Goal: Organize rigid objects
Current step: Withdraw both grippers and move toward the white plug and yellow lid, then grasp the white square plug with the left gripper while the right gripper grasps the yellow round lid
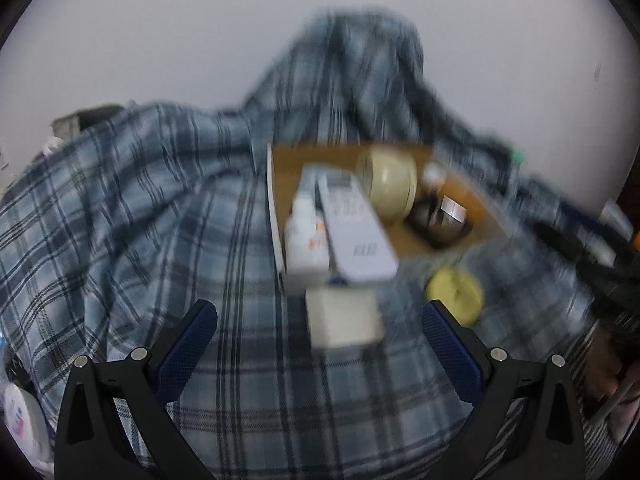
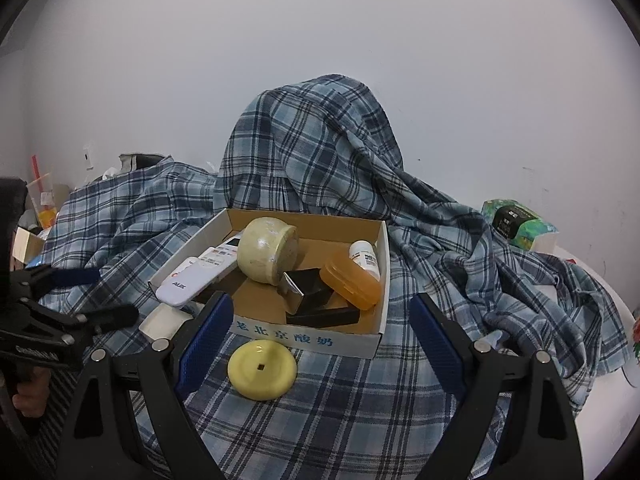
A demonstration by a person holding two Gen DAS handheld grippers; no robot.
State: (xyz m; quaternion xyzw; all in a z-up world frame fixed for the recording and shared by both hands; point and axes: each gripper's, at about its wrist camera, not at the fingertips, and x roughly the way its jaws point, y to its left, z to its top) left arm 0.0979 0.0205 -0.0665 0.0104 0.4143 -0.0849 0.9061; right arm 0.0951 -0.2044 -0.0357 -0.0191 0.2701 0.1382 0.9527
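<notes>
Your left gripper (image 1: 318, 356) is spread wide and holds nothing; a small white box (image 1: 344, 322) lies on the plaid cloth (image 1: 120, 208) just ahead, between the 2 fingers (this view is badly blurred). Your right gripper (image 2: 322, 344) also stands apart and empty, with a yellow round lid (image 2: 262, 369) on the cloth between its fingers, just in front of the cardboard box (image 2: 308, 335).

That open carton sits on the plaid cloth and bears blue Chinese print on its near wall. Inside it you have a white remote control (image 2: 200, 271) leaning out over the left corner, a cream round jar (image 2: 266, 255) tipped on its side, an orange plastic case (image 2: 352, 284) against the right wall, a white pill bottle (image 2: 365, 258) lying behind the case, and a black boxy object (image 2: 316, 300) with a shiny face under them.

The small white box lies outside the carton, by its left front corner. A green tissue pack (image 2: 518, 222) rests well to the right.
</notes>
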